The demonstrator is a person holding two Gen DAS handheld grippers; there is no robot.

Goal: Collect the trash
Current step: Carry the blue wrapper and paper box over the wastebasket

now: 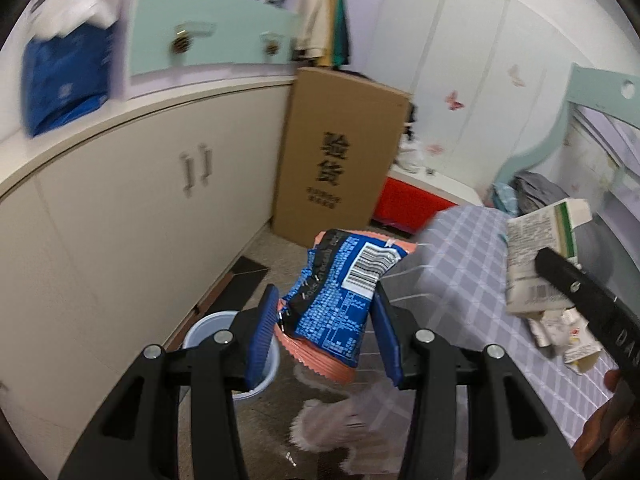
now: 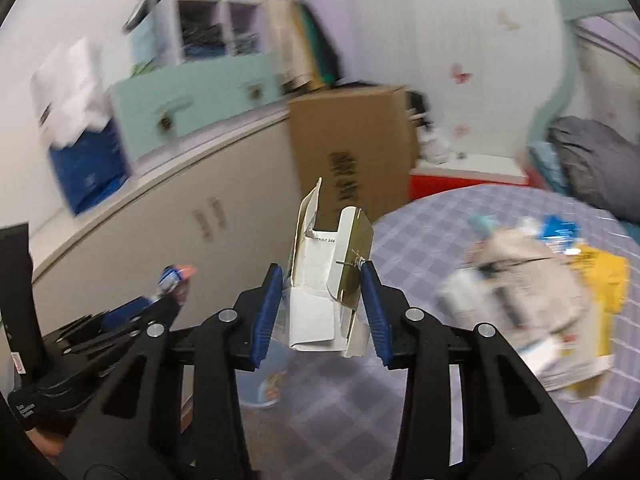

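Observation:
My left gripper (image 1: 326,312) is shut on a blue and pink snack wrapper (image 1: 340,300), held in the air above the floor. A pale blue trash bin (image 1: 262,368) stands on the floor just below and left of it. My right gripper (image 2: 322,300) is shut on a torn white and gold carton (image 2: 324,280), held over the edge of the checked table (image 2: 420,380). The bin (image 2: 264,388) shows below it. The left gripper with its wrapper (image 2: 176,280) shows at the left. The right gripper with a printed carton (image 1: 536,256) shows at the right of the left wrist view.
More trash (image 2: 540,304), including paper packs and a yellow wrapper, lies on the table. A cream cabinet (image 1: 132,216) runs along the left. A tall cardboard box (image 1: 340,152) stands against it, with a red box (image 1: 408,204) beside. A clear glove (image 1: 340,420) lies on the floor.

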